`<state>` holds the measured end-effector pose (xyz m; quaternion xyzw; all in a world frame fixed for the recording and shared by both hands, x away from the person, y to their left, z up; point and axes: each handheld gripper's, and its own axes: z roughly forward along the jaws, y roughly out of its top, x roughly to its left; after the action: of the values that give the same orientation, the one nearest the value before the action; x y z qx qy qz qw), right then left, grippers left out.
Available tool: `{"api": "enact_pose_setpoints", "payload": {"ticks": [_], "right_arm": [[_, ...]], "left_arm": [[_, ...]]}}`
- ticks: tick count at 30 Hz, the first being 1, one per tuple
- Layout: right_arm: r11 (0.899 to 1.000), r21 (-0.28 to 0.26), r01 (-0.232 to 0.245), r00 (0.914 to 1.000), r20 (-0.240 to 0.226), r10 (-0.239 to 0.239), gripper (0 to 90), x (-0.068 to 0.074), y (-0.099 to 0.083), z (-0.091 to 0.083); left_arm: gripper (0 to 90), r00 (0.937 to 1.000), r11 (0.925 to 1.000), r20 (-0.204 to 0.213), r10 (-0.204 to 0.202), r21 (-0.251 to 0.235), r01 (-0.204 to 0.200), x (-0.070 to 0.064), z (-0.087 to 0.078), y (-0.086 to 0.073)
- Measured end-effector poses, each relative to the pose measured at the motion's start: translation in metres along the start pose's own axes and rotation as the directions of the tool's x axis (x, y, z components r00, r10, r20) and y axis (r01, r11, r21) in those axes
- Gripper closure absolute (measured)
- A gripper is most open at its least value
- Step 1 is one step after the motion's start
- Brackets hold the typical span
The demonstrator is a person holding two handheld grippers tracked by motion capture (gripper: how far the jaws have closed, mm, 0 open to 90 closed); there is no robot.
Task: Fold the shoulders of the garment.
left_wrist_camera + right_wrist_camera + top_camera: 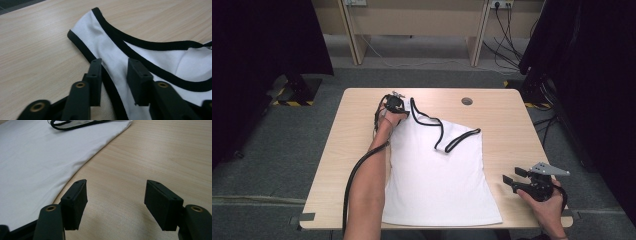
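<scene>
The white tank top (437,175) is spread on the tabletop (507,125); its shoulder strap (100,45) is straddled by the half-spread left tongs (113,75), while the right tongs (116,202) are held wide apart over bare wood

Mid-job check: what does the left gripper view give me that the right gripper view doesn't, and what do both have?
Left gripper view: the left gripper, jaws part open, over the black-trimmed shoulder strap of the white tank top.

Right gripper view: the right gripper, jaws wide open, above bare table just beside the top's plain side edge; it holds nothing.

Both: the white fabric, some black trim and the light wooden tabletop.
</scene>
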<state>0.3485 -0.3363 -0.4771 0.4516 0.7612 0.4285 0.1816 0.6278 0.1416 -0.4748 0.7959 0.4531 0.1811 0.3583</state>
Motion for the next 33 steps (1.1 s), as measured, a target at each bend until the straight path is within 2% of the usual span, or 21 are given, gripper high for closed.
{"api": "enact_pose_setpoints", "payload": {"ticks": [3, 6, 9, 11, 12, 15, 19, 22, 26, 28, 31, 33], "right_arm": [[1.000, 0.003, 0.008, 1.0000, 0.003, -0.008, 35.1, 0.001, 0.000, 0.000], [1.000, 0.002, 0.006, 1.0000, 0.002, -0.006, 35.0, 0.001, 0.000, 0.000], [1.000, 0.002, 0.003, 1.0000, -0.001, -0.003, 35.0, 0.000, 0.000, 0.000], [1.000, 0.003, 0.006, 1.0000, 0.001, -0.006, 35.0, 0.000, 0.000, 0.000], [1.000, 0.003, 0.007, 1.0000, 0.002, -0.007, 35.0, 0.001, 0.000, 0.000], [1.000, 0.003, 0.008, 1.0000, 0.003, -0.008, 35.0, 0.001, 0.000, 0.000], [1.000, 0.001, 0.001, 1.0000, 0.001, -0.001, 35.0, 0.000, 0.000, 0.000], [1.000, 0.002, 0.005, 1.0000, 0.005, -0.005, 35.0, 0.001, 0.000, 0.000], [1.000, 0.000, 0.004, 1.0000, 0.005, -0.004, 34.9, 0.000, 0.000, 0.000], [1.000, 0.001, 0.004, 1.0000, 0.006, -0.004, 34.8, 0.001, 0.000, 0.000], [1.000, 0.002, 0.007, 0.9999, 0.010, -0.007, 34.7, 0.001, 0.000, 0.000], [1.000, 0.001, 0.005, 0.9999, 0.009, -0.005, 34.7, 0.001, 0.000, 0.000]], "left_arm": [[79.0, 0.9999, 1.0000, 0.007, 0.007, 0.006, -0.007, -0.002, 0.002, 0.002], [82.1, 0.9995, 0.9999, 0.029, 0.008, 0.009, -0.008, -0.002, 0.002, 0.003], [83.9, 0.9980, 0.9999, 0.062, -0.008, 0.007, 0.008, -0.002, 0.002, 0.002], [84.3, 0.9981, 0.9998, 0.061, -0.009, -0.017, 0.010, -0.002, 0.001, 0.002], [84.4, 0.9971, 0.9988, 0.071, -0.026, -0.039, 0.029, -0.002, 0.000, 0.001], [84.4, 0.9951, 0.9969, 0.090, -0.040, -0.065, 0.046, -0.004, -0.004, 0.001], [84.3, 0.9946, 0.9941, 0.096, -0.040, -0.097, 0.049, -0.007, -0.011, 0.002], [84.2, 0.9939, 0.9923, 0.106, -0.031, -0.116, 0.043, -0.009, -0.019, 0.003], [84.1, 0.9933, 0.9861, 0.114, -0.018, -0.162, 0.037, -0.012, -0.031, 0.003], [84.2, 0.9931, 0.9833, 0.117, -0.004, -0.180, 0.025, -0.015, -0.036, 0.004], [84.0, 0.9932, 0.9779, 0.110, 0.038, -0.209, -0.014, -0.022, -0.046, 0.003], [84.0, 0.9933, 0.9720, 0.104, 0.051, -0.234, -0.025, -0.025, -0.052, 0.002]]}}
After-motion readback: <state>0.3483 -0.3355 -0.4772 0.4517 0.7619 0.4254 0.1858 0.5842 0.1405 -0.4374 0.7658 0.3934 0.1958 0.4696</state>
